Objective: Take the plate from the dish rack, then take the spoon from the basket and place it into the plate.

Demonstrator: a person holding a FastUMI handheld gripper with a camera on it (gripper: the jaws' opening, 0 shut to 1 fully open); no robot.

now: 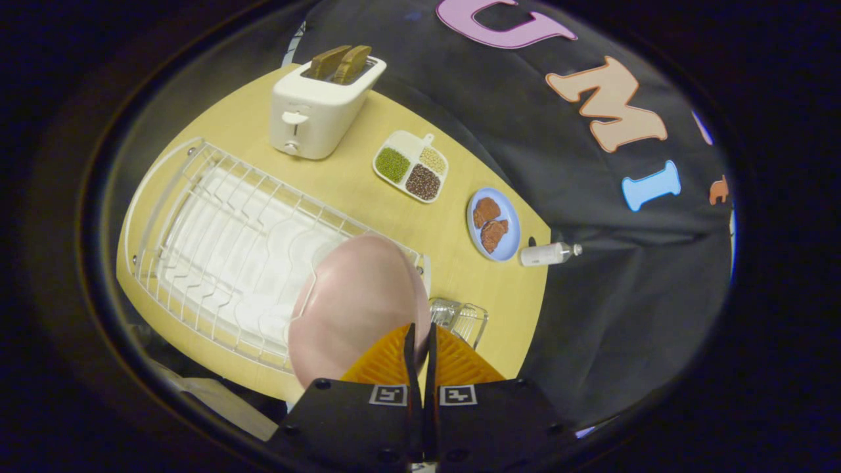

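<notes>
Over the near end of the dish rack (217, 243), the claw (420, 338) is pinched narrow on the rim of the pink plate (358, 305), both fingers pressed to its edge. Plate stands on edge, lifted above the rack's wires. Small wire basket (463, 318) sits on the worktop (368, 190) just beyond the fingers, beside the rack's corner; spoon not discernible inside. Farther off: white toaster (322, 105) with two slices of bread, a divided tray of grains (412, 165), a blue plate (494, 225) with brown food, a small white bottle (548, 253) lying at the worktop's edge.
</notes>
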